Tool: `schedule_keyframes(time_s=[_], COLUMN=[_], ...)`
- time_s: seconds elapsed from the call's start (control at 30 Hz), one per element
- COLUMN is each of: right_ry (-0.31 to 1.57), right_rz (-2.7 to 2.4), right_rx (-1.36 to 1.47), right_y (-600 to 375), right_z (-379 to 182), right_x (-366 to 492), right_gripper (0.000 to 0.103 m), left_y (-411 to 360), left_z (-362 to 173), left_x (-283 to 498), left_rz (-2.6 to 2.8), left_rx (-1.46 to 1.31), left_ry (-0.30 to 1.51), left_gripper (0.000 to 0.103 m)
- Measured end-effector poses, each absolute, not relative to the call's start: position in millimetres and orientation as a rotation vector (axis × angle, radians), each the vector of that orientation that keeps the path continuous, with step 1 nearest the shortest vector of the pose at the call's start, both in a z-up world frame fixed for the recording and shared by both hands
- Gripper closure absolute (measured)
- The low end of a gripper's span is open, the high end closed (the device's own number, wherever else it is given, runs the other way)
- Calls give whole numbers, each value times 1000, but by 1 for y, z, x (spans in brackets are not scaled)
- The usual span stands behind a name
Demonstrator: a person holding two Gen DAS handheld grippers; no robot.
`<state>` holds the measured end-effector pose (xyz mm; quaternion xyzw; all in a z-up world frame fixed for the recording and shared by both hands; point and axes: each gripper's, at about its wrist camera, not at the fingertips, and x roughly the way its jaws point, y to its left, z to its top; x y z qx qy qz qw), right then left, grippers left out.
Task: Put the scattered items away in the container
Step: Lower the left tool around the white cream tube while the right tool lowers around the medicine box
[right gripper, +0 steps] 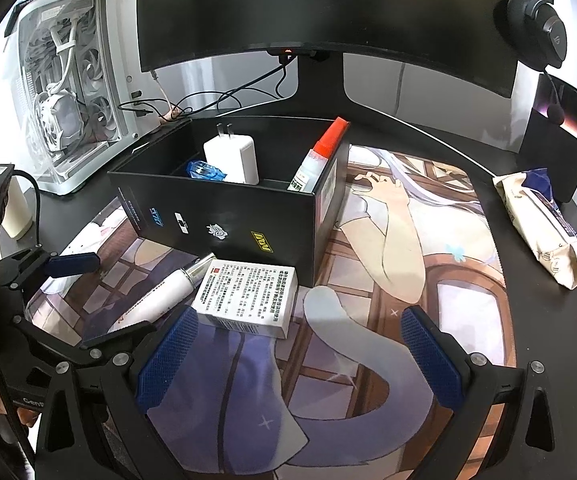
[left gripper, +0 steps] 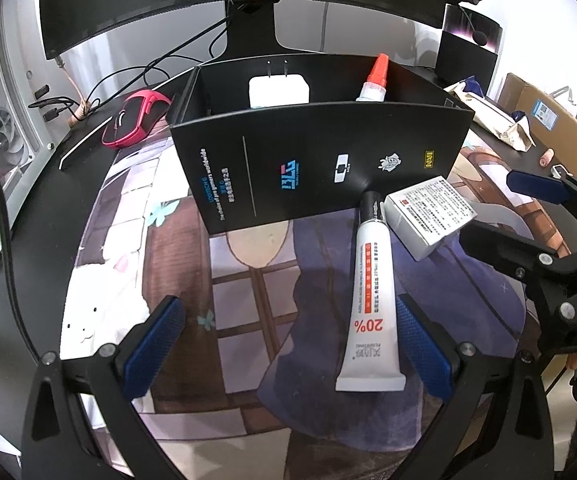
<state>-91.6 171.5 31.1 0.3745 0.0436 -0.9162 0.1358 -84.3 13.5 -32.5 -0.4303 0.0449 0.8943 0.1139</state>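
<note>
- Tube [left gripper: 369,288] lies flat on the printed mat [left gripper: 248,288], just in front of the box [left gripper: 320,160], its black cap touching or nearly touching the front wall; its crimped end points back toward the left gripper [left gripper: 288,348].
- It looks light, soft-walled plastic, smooth and likely a little slippery; a grip across the middle of the body, not the thin crimp, seems safest, with gentle pressure so it does not squeeze out.
- Carton [right gripper: 248,296] sits just beside the tube, tilted against it: thin white cardboard, stiff-edged, light, crushable; its two long flat sides offer the best hold.
- Box is black, matte, rigid, open-topped; inside stand a white charger [right gripper: 234,158], a red-capped glue bottle [right gripper: 320,156] leaning in a corner and a blue wrapper [right gripper: 204,170].
- Left gripper is released, fingers wide, with the tube's end close to one textured blue pad [left gripper: 420,344].
- Right gripper [right gripper: 296,360] is likewise spread and holds nothing, hovering near the carton.
- Two items seem left to tidy.
</note>
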Motion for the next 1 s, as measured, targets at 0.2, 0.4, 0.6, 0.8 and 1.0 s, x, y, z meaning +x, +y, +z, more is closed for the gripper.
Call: schedule_keyframes(time_s=[0.2, 0.4, 0.6, 0.8, 1.0], right_ry=[120, 134, 135, 137, 195], right_rz=[-2639, -2605, -2592, -2581, -2591], right_rx=[1113, 1137, 1191, 1234, 1252], right_y=[168, 156, 153, 151, 146], right_z=[28, 24, 17, 12, 10], right_x=[-98, -104, -111, -118, -122], right_gripper=[0, 0, 0, 0, 0], left_y=[13, 11, 11, 10, 9], left_z=[-32, -31, -31, -32, -32], left_x=[-84, -83, -82, -83, -84], left_rz=[2622, 2632, 2630, 2620, 2614], left_rx=[-1242, -1236, -1230, -1234, -1229], left_ry=[144, 165, 175, 159, 152], left_gripper=[0, 0, 0, 0, 0])
